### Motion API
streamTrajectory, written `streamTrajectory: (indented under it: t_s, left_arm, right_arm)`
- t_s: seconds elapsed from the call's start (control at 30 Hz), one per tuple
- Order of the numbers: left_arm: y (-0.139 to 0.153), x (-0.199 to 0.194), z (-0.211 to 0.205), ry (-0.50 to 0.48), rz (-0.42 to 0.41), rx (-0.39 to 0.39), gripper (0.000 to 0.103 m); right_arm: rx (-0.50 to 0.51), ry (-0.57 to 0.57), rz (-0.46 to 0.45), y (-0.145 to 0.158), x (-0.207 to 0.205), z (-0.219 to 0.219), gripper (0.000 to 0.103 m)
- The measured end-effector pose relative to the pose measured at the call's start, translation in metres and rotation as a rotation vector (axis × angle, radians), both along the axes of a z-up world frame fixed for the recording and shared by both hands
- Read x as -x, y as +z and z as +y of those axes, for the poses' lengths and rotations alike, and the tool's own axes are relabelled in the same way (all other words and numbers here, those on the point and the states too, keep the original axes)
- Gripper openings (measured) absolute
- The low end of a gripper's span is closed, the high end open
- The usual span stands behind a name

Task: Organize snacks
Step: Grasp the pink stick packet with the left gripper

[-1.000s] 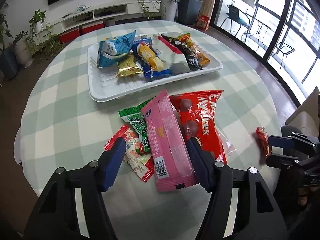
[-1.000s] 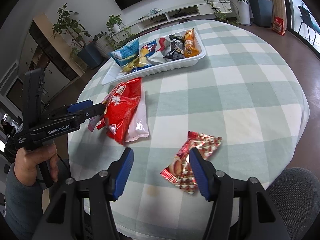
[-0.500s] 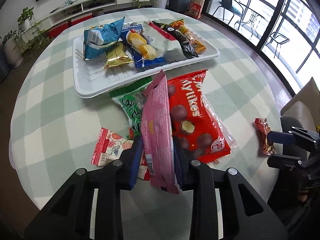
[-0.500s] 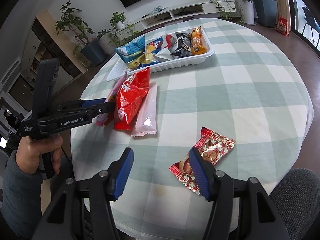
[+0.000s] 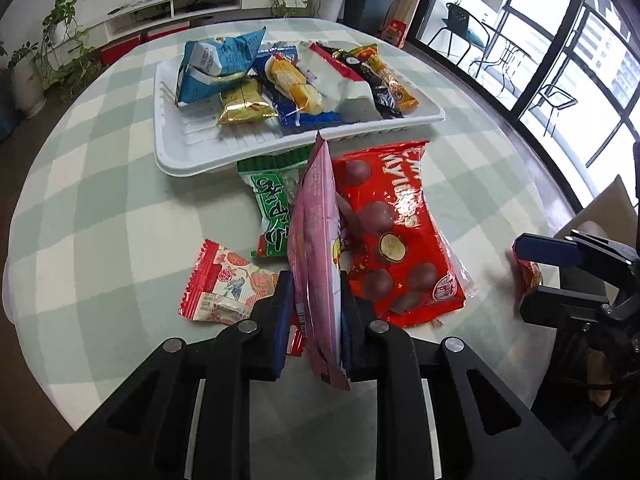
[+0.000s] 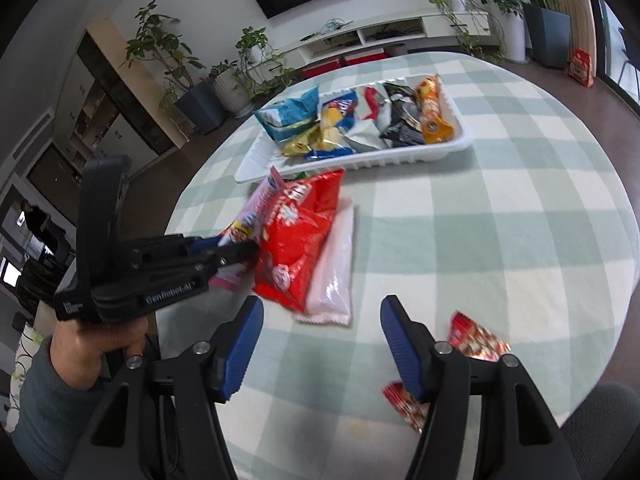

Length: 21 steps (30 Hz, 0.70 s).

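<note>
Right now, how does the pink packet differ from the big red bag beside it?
The pink packet stands on edge, clamped by the left gripper; the red bag lies flat on the table, ungripped. The packet is narrow, the bag wide. Both remain outside the white tray.

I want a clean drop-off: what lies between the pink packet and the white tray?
Nothing tall. The left gripper holds the pink packet on edge; between it and the white tray lie only the flat green packet and red bag, passable by lifting over.
</note>
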State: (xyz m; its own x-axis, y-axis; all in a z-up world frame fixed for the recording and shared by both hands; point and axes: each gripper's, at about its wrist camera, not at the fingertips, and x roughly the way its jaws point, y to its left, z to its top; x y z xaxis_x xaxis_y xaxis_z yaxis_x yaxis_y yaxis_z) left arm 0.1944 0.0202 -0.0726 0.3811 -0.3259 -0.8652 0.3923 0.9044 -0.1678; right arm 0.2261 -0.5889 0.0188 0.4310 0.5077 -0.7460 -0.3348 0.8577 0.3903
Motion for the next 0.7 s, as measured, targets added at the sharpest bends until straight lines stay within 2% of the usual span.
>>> streamTrajectory:
  t_s: [0.17, 0.33, 0.5, 0.7]
  left_arm:
    - [0.002, -0.006, -0.006, 0.002, -0.026, -0.030, 0.022]
    - [0.002, -0.013, -0.007, 0.028, -0.049, -0.022, 0.022]
    - [0.005, -0.010, -0.004, 0.048, -0.101, 0.013, 0.021]
    - [0.009, -0.007, 0.006, 0.081, -0.127, 0.081, 0.016]
  right_arm:
    - [0.010, 0.021, 0.009, -0.001, -0.008, 0.015, 0.068]
    - [0.020, 0.024, 0.018, -0.006, -0.009, 0.017, 0.068]
    - [0.023, 0.009, 0.022, -0.008, -0.013, 0.014, 0.068]
    - [0.033, 0.009, 0.009, -0.008, -0.017, 0.019, 0.068]
